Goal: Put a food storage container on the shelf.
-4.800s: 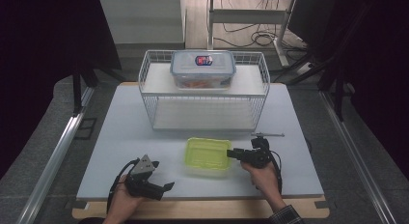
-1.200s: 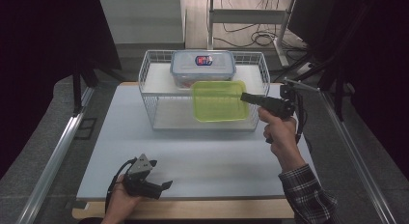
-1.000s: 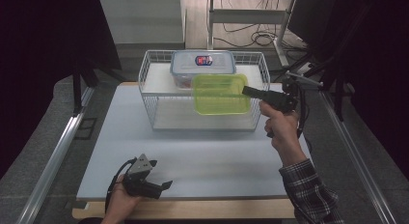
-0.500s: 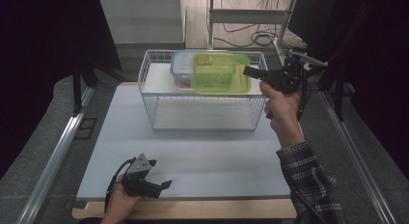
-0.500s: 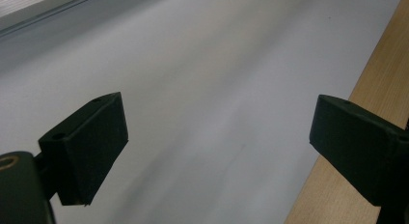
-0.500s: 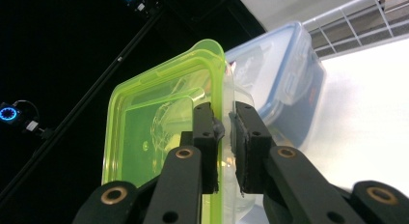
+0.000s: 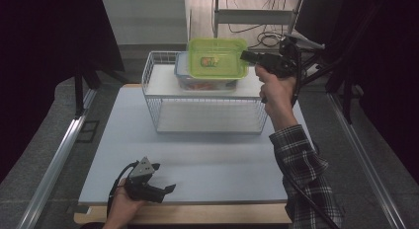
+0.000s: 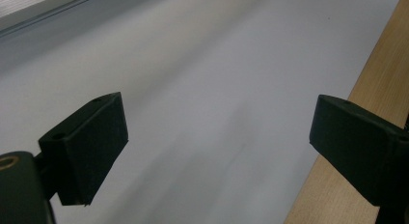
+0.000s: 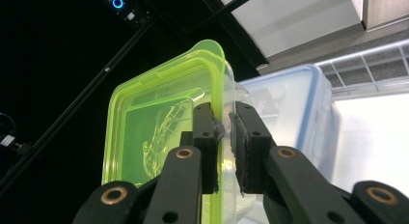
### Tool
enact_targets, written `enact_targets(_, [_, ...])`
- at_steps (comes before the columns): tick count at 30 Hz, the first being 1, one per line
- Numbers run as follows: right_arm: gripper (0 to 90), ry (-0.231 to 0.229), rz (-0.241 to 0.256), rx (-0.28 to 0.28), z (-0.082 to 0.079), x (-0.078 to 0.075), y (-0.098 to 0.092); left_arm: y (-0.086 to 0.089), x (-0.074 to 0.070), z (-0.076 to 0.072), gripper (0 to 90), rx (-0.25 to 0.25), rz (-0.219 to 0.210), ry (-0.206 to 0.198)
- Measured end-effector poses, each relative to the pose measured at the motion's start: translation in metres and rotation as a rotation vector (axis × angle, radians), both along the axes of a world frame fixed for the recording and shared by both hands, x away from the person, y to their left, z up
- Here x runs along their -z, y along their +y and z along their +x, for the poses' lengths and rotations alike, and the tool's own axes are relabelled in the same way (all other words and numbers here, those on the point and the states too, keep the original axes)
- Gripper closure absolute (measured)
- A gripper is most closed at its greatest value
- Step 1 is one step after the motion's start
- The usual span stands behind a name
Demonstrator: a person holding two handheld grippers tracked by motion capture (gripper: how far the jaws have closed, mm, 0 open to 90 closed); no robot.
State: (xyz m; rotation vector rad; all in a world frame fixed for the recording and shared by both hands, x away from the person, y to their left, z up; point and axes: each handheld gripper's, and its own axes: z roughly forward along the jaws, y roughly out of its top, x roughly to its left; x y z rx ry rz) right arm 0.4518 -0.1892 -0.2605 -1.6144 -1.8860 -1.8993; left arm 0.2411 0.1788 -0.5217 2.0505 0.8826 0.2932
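Green-lidded box [image 9: 159,151] in right claw [image 9: 224,132]

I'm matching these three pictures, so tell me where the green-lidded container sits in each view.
High view: green-lidded container at top centre, above the blue-lidded box on the wire rack.
Left gripper view: not in it.
Right gripper view: left of centre, its edge between the right gripper fingers.
Shared landmark: the blue-lidded box.
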Motion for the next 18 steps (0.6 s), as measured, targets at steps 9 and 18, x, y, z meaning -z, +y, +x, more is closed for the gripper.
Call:
enact_targets(9, [80.8,-0.011,-0.047,0.044,0.018,-0.006,0.020,0.000,0.000,0.000,6.3,0.005,-0.002,0.001])
enact_targets(18, [80.8,-0.002,-0.059,0.064,0.032,0.001,0.029,0.000,0.000,0.000,6.3,0.007,-0.006,0.001])
